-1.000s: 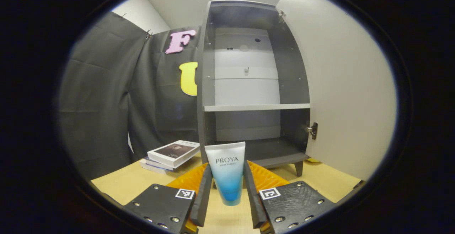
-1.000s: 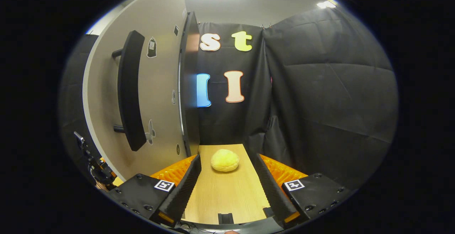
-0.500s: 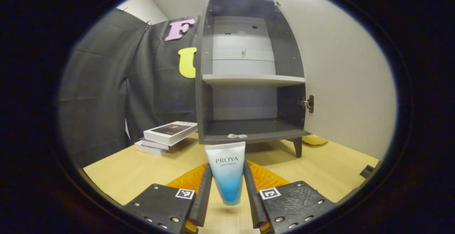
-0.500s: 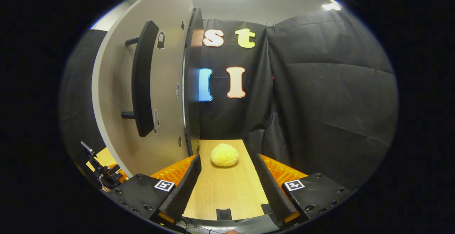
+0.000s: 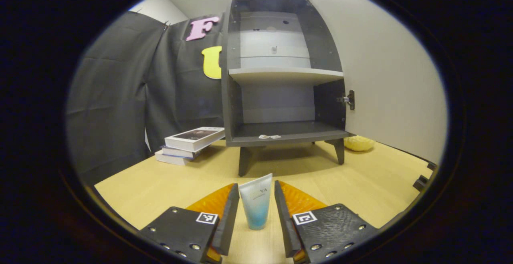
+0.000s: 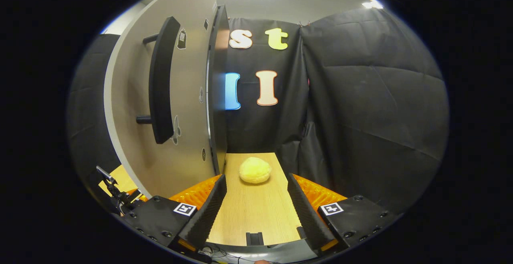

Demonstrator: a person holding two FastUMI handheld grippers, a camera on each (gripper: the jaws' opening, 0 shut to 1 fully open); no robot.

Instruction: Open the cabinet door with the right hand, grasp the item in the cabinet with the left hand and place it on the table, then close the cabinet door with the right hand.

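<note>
Left gripper view: tube (image 5: 256, 202) stands cap-down on the table (image 5: 160, 184), between the left gripper (image 5: 255, 226) fingers. There's a gap on both sides, so the fingers are spread and not pinching it. The tube leans slightly (top tips toward 1 o'clock).

At 12 o'clock from the tube is the cabinet (image 5: 280, 75), on legs, door (image 5: 384, 75) swung wide open to 2 o'clock. Its bottom compartment has a small scrap (image 5: 269, 136) at the front edge. At 10 o'clock there's a stack of books (image 5: 188, 144), just beside the cabinet's left side. A yellow soft lump (image 5: 358, 143) sits at 2 o'clock, near the cabinet's right leg.

Right gripper view: right gripper (image 6: 256, 212) is spread wide, holding nothing, above bare table. Door handle (image 6: 162, 79) is at 10 o'clock, apart from the fingers. The yellow lump lies at 12 o'clock.
</note>
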